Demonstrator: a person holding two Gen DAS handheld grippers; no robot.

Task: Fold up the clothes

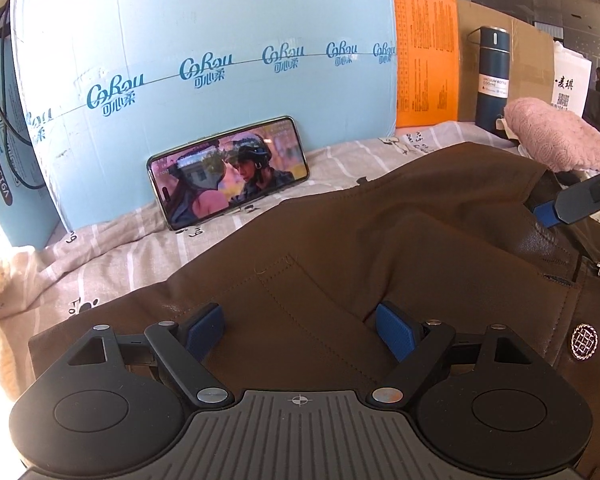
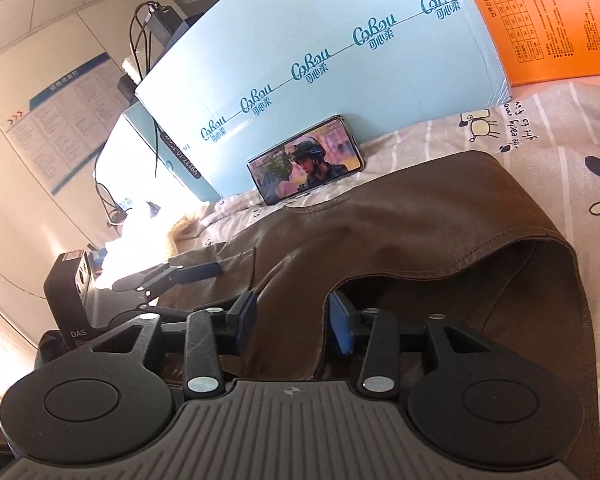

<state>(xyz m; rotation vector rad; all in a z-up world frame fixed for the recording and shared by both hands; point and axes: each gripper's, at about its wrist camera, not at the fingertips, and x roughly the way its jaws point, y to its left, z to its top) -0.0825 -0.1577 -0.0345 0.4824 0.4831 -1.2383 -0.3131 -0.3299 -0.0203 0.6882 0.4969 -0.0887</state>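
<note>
A brown leather-like jacket (image 1: 340, 248) lies spread on the striped, cartoon-printed bed sheet (image 1: 112, 256). My left gripper (image 1: 300, 326) is open just above the jacket near a stitched pocket, its blue pads apart with nothing between them. My right gripper (image 2: 294, 318) is open, its jaws straddling a raised fold of the jacket (image 2: 380, 232) beside the open sleeve cuff (image 2: 500, 292). The right gripper's finger (image 1: 572, 196) shows at the right edge of the left wrist view. The left gripper (image 2: 172, 274) shows in the right wrist view, further left over the jacket.
A phone (image 1: 228, 172) playing video leans on a light blue carton (image 1: 204, 60). An orange sheet (image 1: 426, 52), a dark blue bottle (image 1: 494, 76) and a pink knitted garment (image 1: 552, 136) are at the right. A fluffy cream textile (image 1: 4, 300) is at the left.
</note>
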